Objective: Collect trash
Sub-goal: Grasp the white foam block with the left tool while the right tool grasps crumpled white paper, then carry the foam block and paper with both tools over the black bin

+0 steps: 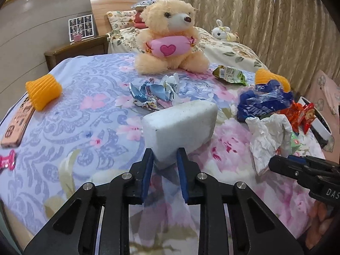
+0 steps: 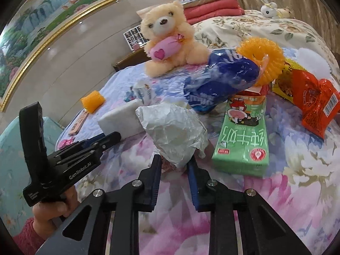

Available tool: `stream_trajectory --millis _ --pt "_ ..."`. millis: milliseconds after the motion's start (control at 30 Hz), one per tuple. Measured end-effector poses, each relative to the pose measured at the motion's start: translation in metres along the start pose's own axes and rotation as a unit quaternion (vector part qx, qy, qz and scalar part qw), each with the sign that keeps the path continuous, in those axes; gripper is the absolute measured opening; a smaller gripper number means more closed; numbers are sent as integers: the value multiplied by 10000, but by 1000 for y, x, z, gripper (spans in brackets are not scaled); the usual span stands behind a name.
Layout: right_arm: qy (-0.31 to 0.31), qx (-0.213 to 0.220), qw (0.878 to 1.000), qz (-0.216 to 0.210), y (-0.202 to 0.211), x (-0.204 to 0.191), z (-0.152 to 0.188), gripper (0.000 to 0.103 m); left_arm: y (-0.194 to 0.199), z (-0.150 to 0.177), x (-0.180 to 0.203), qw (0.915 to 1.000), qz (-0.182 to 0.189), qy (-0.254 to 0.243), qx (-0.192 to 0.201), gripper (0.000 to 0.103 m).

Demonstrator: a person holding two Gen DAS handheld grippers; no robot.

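Note:
My left gripper (image 1: 165, 155) is shut on a white foam block (image 1: 180, 125) on the flowered bedspread; the block also shows in the right wrist view (image 2: 121, 119). My right gripper (image 2: 175, 161) is shut on a crumpled white paper (image 2: 172, 129), which also shows in the left wrist view (image 1: 269, 136). Other trash lies around: a blue plastic wrapper (image 2: 221, 80), a green milk carton (image 2: 244, 138), a red snack bag (image 2: 316, 104), a crumpled blue-white wrapper (image 1: 157, 93) and a green snack bag (image 1: 230, 74).
A plush bear (image 1: 170, 40) sits mid-bed. Orange ribbed cups (image 1: 42, 91) and an orange mesh ring (image 2: 261, 59) lie on the bed, with a phone-like case (image 1: 17, 125) at the left edge. A white bin rim (image 1: 318, 119) stands at the right.

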State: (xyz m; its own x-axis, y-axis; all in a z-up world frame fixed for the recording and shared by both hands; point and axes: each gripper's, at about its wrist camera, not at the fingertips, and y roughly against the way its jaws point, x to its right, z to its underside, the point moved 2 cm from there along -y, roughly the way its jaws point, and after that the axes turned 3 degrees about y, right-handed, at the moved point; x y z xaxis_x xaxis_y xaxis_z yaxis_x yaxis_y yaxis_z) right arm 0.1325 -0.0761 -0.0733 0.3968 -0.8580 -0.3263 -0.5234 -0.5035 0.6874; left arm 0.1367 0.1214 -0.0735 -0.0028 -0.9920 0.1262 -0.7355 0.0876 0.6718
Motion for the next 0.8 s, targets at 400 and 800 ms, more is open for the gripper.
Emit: stream_trajectory --millis 400,800 --pt "-149 372 9991 -108 52 14 9 25 34 8 47 9991 314 -169 230 20" --pt "-611 738 9948 336 100 65 19 25 46 5 126 9930 899 -697 307 20"
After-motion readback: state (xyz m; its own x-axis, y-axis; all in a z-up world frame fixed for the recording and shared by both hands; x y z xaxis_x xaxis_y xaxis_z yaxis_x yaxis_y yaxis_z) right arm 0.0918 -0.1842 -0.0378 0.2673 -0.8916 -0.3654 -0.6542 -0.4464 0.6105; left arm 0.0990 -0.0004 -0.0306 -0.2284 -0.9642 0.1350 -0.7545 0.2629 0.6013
